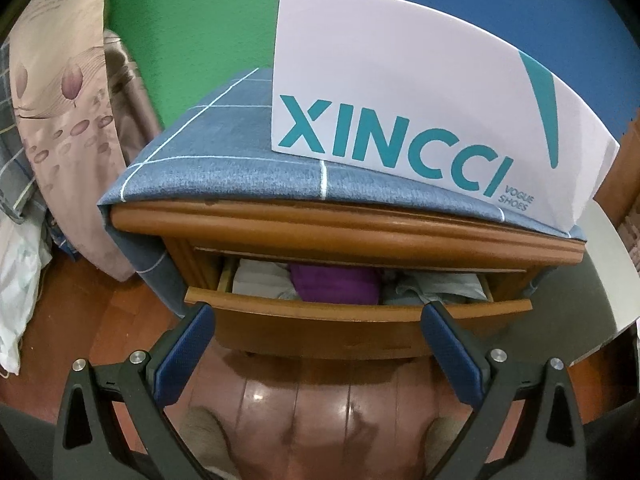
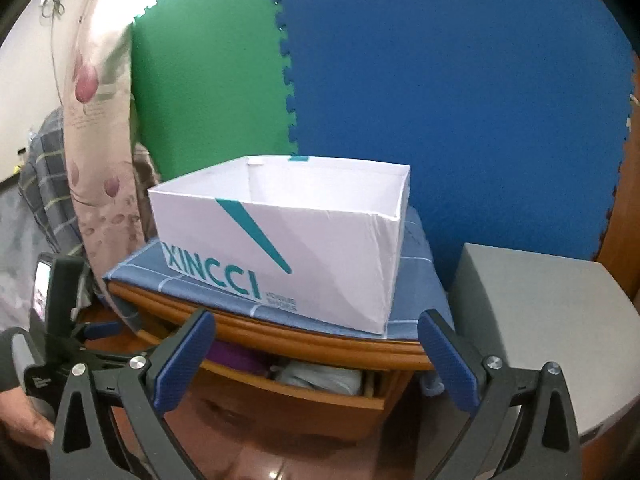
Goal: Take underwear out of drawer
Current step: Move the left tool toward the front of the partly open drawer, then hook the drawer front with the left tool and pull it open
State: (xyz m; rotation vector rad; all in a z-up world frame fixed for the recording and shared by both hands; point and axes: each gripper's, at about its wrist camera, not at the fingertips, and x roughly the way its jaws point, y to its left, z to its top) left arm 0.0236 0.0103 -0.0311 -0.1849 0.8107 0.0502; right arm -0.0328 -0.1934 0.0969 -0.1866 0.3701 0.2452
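Note:
A wooden nightstand has its top drawer (image 1: pixel 360 312) pulled partly open. Inside lie folded clothes: a purple piece (image 1: pixel 334 282) in the middle, white cloth (image 1: pixel 260 280) at the left, grey cloth (image 1: pixel 436 286) at the right. My left gripper (image 1: pixel 318 320) is open and empty, just in front of the drawer front. My right gripper (image 2: pixel 316 332) is open and empty, higher up, level with the nightstand top. In the right wrist view the drawer (image 2: pixel 320 396) shows the purple piece (image 2: pixel 236 356) and pale cloth (image 2: pixel 320 376). The left gripper (image 2: pixel 96 330) shows at the left edge there.
An open white XINCCI shoe box (image 2: pixel 288 256) stands on the blue checked cloth (image 1: pixel 224 160) covering the nightstand top. A grey box (image 2: pixel 536 320) stands to the right. A floral pillow (image 1: pixel 68 92) leans at the left. Green and blue foam mats (image 2: pixel 440 80) form the back wall.

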